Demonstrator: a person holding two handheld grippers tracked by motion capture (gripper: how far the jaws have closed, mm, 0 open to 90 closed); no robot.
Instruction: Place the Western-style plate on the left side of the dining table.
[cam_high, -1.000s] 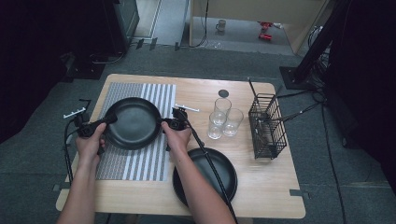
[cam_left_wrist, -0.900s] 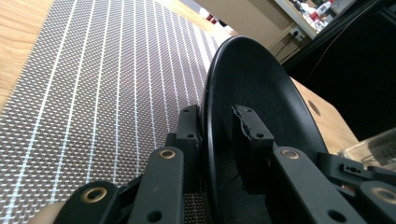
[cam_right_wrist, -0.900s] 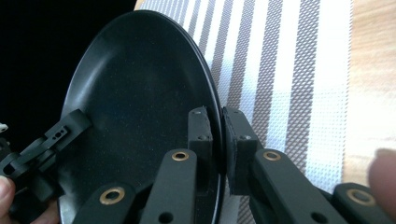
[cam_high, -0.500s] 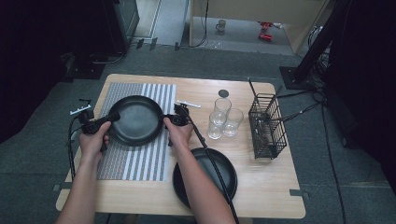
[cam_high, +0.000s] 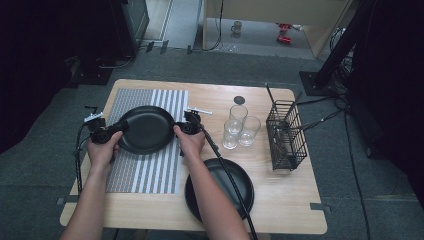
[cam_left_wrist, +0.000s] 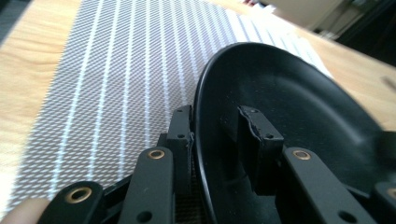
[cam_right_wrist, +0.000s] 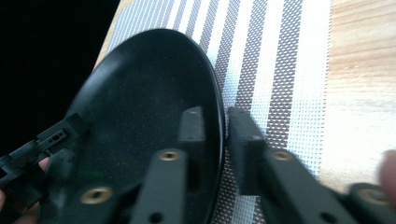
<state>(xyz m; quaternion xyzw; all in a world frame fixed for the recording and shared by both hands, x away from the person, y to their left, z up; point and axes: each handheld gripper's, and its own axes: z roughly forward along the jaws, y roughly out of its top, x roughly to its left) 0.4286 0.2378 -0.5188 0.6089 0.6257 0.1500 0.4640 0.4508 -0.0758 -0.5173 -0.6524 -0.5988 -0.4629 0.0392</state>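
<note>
A black plate lies on the grey-and-white striped placemat, with a gripper at each side. My left gripper straddles the plate's left rim. In the left gripper view, my left gripper has one jaw outside the rim of the plate and the other inside, with a gap. My right gripper straddles the right rim the same way. In the right gripper view, my right gripper has the edge of the plate loose between its jaws. Both pairs of jaws have just been opening.
A second black plate sits at the table's near edge, partly under the right forearm. Three glasses stand right of the mat, with a wire basket beyond them. A small dark disc lies near the far edge of the wooden table.
The plate and both hands have shifted slightly to the right and away from me on the mat.
</note>
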